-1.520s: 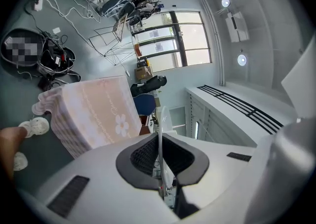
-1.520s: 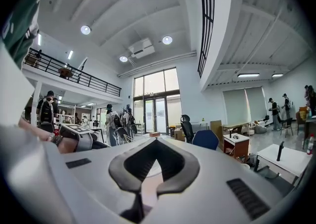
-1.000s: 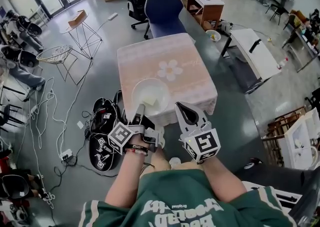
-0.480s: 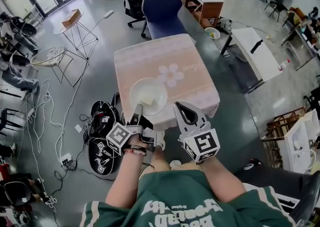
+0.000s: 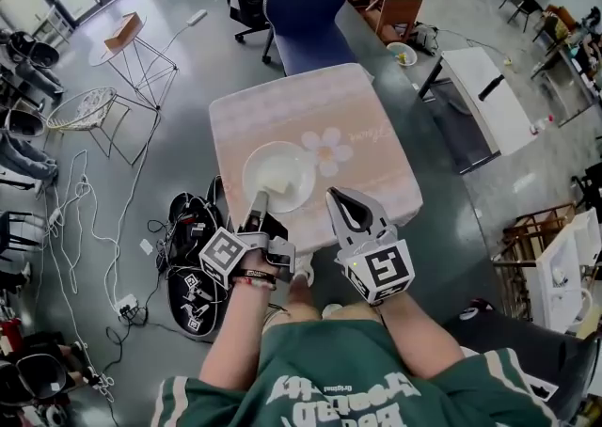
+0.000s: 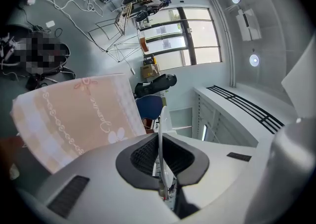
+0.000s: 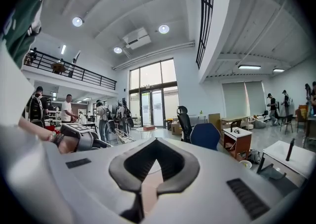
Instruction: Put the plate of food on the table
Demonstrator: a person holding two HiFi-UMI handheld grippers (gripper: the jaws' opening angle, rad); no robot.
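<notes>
Light: bright, even daylight from tall windows (image 6: 197, 33) plus round ceiling lamps (image 7: 77, 21).
Glare: lamps flare white; the plate (image 5: 278, 176) washes out pale.
Shadows: soft and faint on the floor (image 5: 179, 162).
Edges: strong fisheye bending, black corners in both gripper views.

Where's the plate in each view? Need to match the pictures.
Head view: plate left of centre, over the table's near edge, held by the left claw.
Left gripper view: plate lower centre, edge-on, clamped.
Right gripper view: cannot pick it out.
Shared landmark: blue chair behind the table.
</notes>
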